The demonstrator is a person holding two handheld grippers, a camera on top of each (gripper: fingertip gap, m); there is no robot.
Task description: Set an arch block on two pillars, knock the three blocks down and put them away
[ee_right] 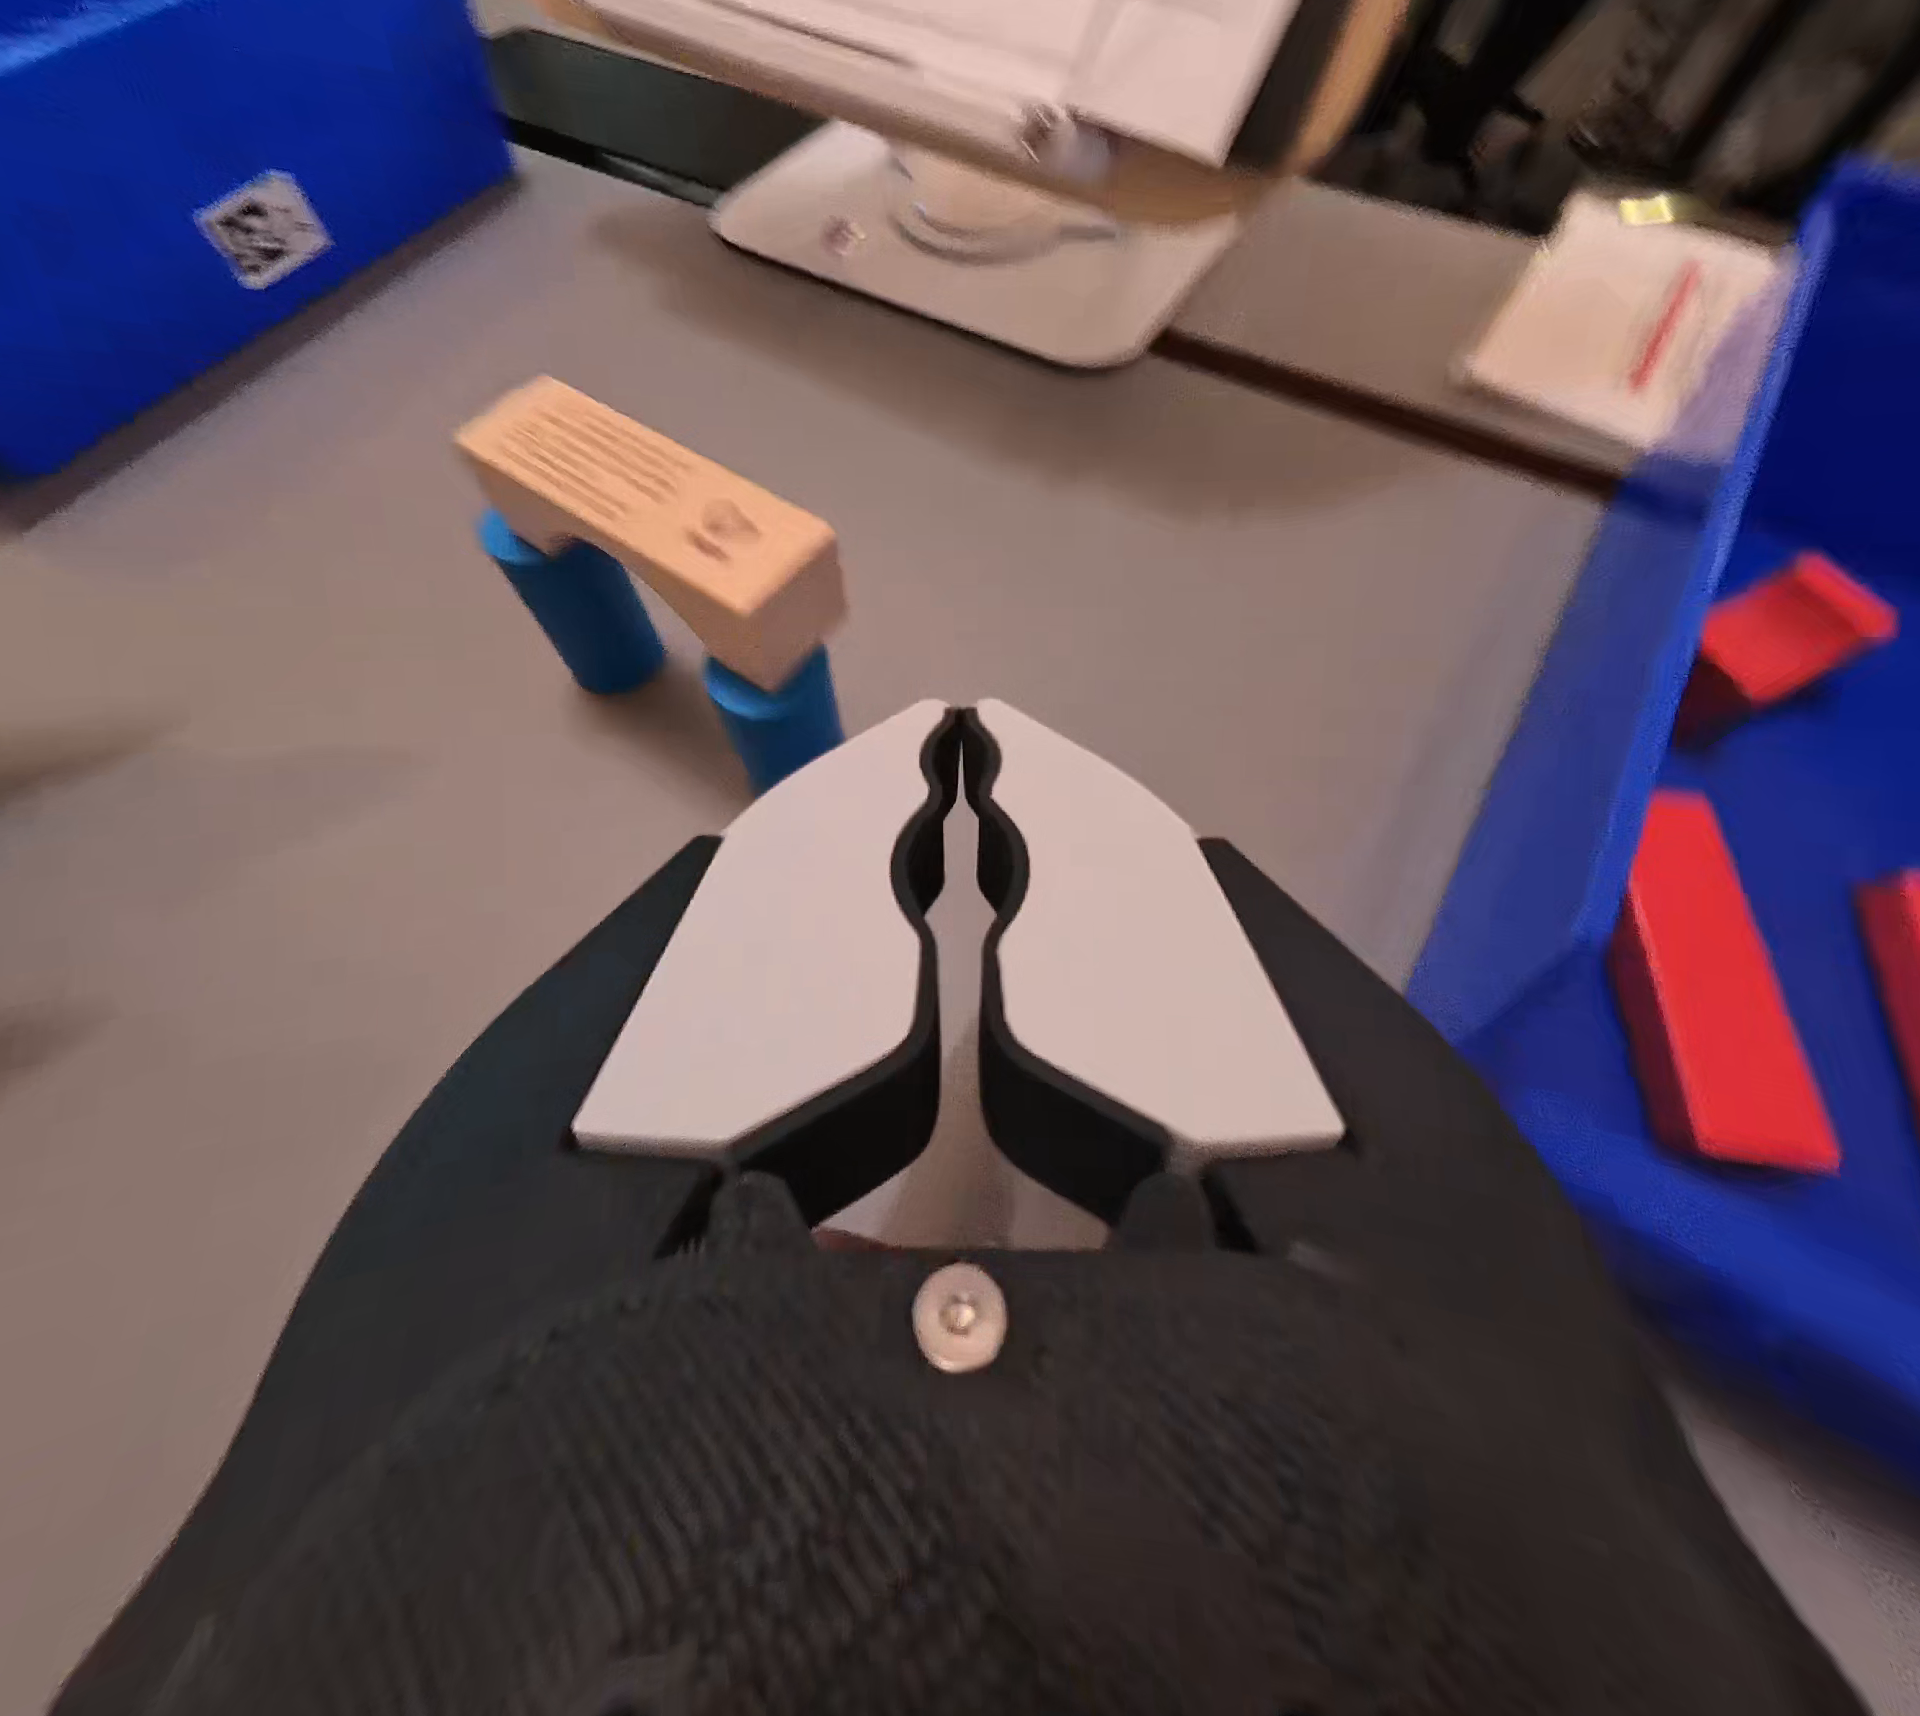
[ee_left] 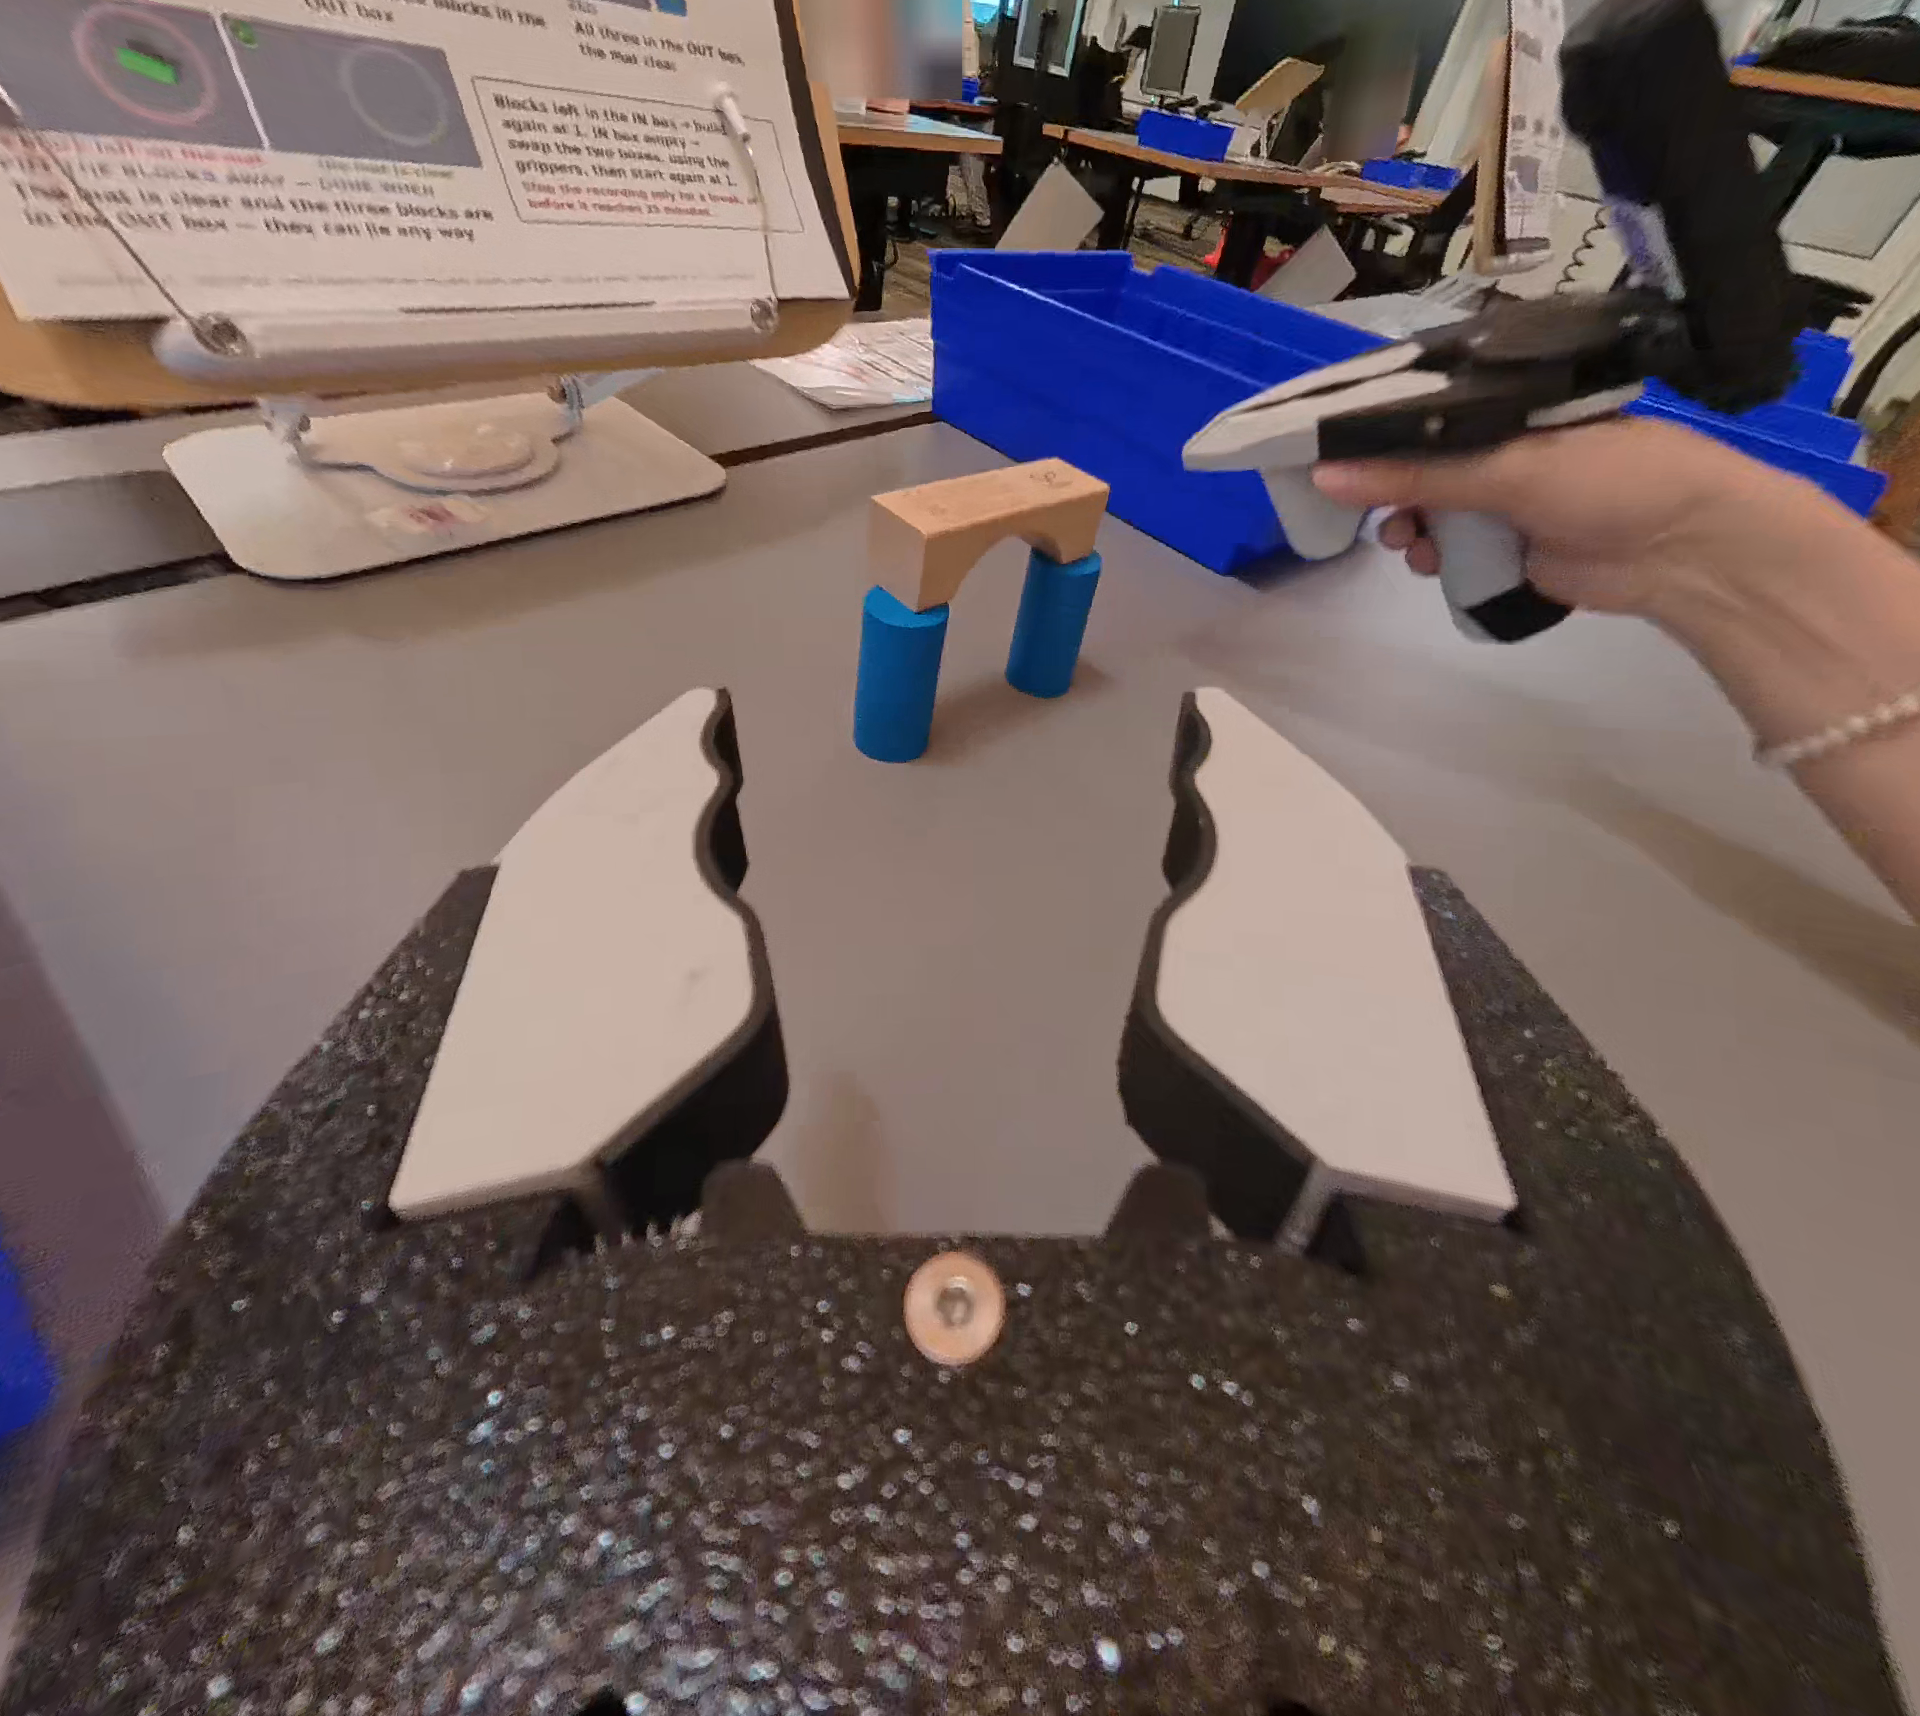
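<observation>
A: Start with the biggest thing. What is under it all?

B: A grey table [ee_left: 1351,731]. At its far edge stands a white stand [ee_left: 447,471] bearing a printed instruction sheet [ee_left: 395,56]. Past the blocks lies a blue bin [ee_left: 1091,378]. The right wrist view shows a bin on each side: one [ee_right: 208,108] at the left, another [ee_right: 1621,731] at the right with red blocks [ee_right: 1714,991] lying in it.

A: And on the table itself?

B: A small arch, well out on the open surface: a pale wooden arch block [ee_left: 982,523] resting across two upright blue cylinders [ee_left: 899,674], near one, and [ee_left: 1051,622], far one. Nothing else touches it.

A: The tongs?

B: The left gripper [ee_left: 956,731] has its fingers spread wide apart, empty, pointed at the arch from short of it. The right gripper [ee_right: 961,726], held by a hand [ee_left: 1621,523], has its tips pressed together on nothing, hovering just beside the arch.

A: What might go wrong?

B: My guess: the arch only sits loose on the cylinders. A sideways brush from the closed right tips, so near one cylinder, could topple a leg and drop the top piece. The right wrist view is blurred, which suggests quick motion, and that raises the risk.
</observation>
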